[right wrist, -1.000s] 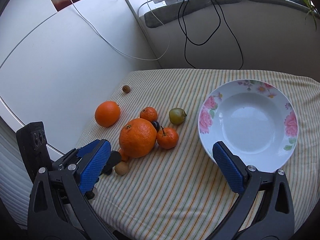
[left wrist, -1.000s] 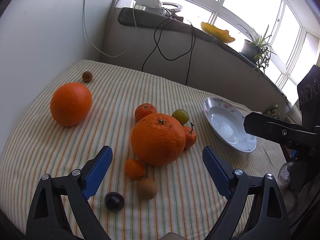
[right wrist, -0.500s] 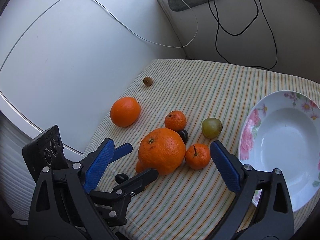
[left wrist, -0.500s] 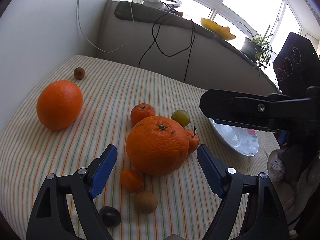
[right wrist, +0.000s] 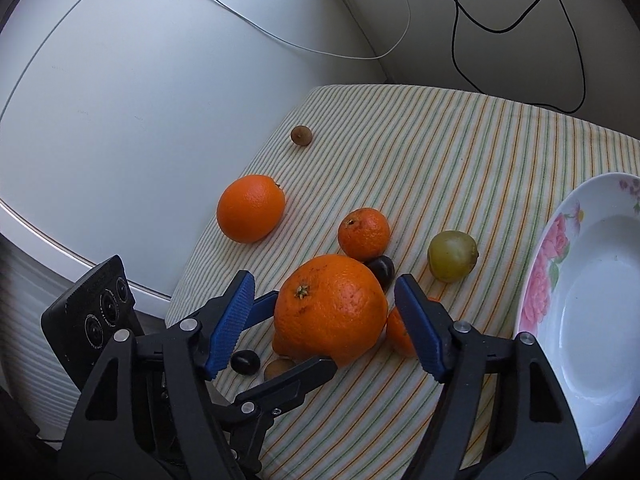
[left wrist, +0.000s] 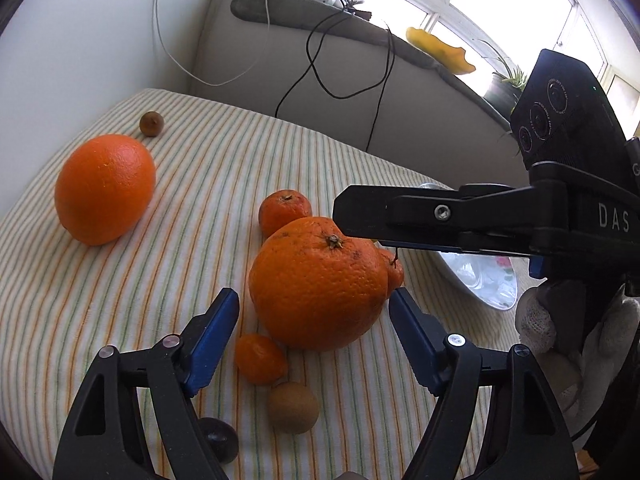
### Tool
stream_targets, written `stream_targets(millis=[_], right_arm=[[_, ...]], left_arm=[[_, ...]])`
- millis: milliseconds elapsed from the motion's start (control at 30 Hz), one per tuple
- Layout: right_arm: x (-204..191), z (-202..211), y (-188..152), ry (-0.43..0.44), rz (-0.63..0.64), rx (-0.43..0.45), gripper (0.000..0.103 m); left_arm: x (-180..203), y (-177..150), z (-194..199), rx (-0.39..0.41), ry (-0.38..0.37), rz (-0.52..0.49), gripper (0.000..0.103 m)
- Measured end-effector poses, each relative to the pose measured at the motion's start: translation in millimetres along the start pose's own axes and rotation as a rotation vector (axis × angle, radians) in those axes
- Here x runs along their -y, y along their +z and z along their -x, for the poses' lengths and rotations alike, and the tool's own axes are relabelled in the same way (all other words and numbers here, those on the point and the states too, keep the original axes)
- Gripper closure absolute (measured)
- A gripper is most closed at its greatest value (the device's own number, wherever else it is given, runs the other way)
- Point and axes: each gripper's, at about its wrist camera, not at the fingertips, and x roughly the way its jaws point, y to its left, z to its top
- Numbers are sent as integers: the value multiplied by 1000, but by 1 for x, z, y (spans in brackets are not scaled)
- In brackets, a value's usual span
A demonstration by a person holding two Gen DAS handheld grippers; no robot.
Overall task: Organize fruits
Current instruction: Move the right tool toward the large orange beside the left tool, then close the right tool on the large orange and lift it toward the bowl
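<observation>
Left wrist view: my left tongs [left wrist: 314, 308] are spread wide, blue pads on either side of the big orange [left wrist: 318, 282], neither pad touching it. The big orange sits on the striped cloth [left wrist: 192, 184]. A small mandarin [left wrist: 260, 358] lies just in front of it, touching its base. A brown kiwi-like fruit [left wrist: 293, 407] sits near that, and a dark plum [left wrist: 218, 444] is partly behind my left finger. Another mandarin [left wrist: 285, 211] is just behind the big orange. A second orange [left wrist: 105, 189] lies well apart to the left, with a small brown fruit [left wrist: 151, 123] beyond it. One arm of my right tongs [left wrist: 440, 222] crosses above the big orange. The plate's [left wrist: 484, 280] rim peeks out below it. A stemmed mandarin [left wrist: 394, 270] is tucked against the big orange's right side.

Right wrist view: my right tongs [right wrist: 324, 312] are also released, pads flanking the big orange [right wrist: 330, 308], clear gaps both sides. A green fruit [right wrist: 452, 255] sits between the cluster and the floral plate [right wrist: 552, 252], which is on the right. A dark plum [right wrist: 382, 270] is wedged between the big orange and a mandarin [right wrist: 363, 234]. My left tongs [right wrist: 280, 344] reach in from below left.
</observation>
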Motion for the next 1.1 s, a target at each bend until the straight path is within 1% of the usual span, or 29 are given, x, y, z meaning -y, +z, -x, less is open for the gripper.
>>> stream_targets(millis=[300, 467, 533, 600, 733, 867, 933, 1033, 1100], right_arm=[[-3, -8, 1, -12, 28, -24, 29], [-8, -15, 1, -26, 64, -38, 29], [-10, -17, 1, -31, 73, -43, 29], [-11, -19, 2, -35, 87, -51, 29], [-16, -24, 3, -52, 130, -75, 29], [-21, -27, 0, -93, 187, -99, 29], [-21, -27, 0, -97, 193, -100, 29], [-23, -27, -1, -119, 213, -101, 34], [-23, -27, -1, -121, 220, -102, 34]], left_arm=[[-3, 4, -9, -16, -14, 11, 27], [-3, 6, -13, -24, -15, 5, 27], [-2, 6, -15, -25, -21, 3, 29], [-1, 7, -15, -23, -19, 1, 29], [-2, 6, -15, -21, -26, 3, 30], [-2, 5, -15, -17, -29, 3, 30], [-2, 5, -14, -15, -30, 5, 30], [-2, 2, -12, -12, -27, 1, 31], [-1, 2, -11, -10, -22, -4, 31]])
